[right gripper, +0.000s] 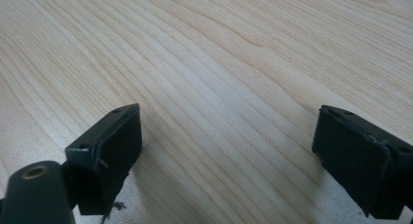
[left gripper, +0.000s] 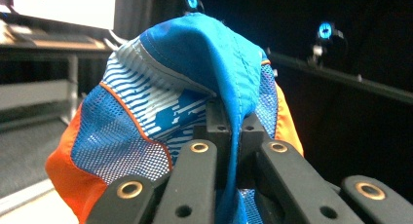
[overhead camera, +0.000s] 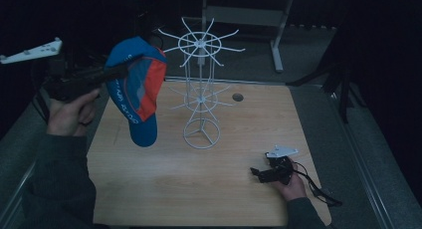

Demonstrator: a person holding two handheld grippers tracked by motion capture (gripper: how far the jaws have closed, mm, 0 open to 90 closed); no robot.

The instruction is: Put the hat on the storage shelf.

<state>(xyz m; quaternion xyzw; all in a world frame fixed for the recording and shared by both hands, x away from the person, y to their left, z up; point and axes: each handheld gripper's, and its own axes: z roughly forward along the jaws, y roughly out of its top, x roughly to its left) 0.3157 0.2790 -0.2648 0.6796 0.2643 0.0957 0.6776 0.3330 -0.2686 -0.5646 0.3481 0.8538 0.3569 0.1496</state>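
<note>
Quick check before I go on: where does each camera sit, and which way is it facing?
High view: above the person's side, facing forward and down on the table and wire rack; forearms and both hands show.
Left gripper view: on the left gripper, along jaws clamping the cap; high view shares it.
Right gripper view: on the right gripper, facing tabletop, jaws apart.

A blue and orange cap (overhead camera: 135, 89) is held up in the air at ten o'clock — brim hanging down, beside a white wire rack (overhead camera: 200, 84) — pinched by the left gripper (overhead camera: 117, 72).
</note>
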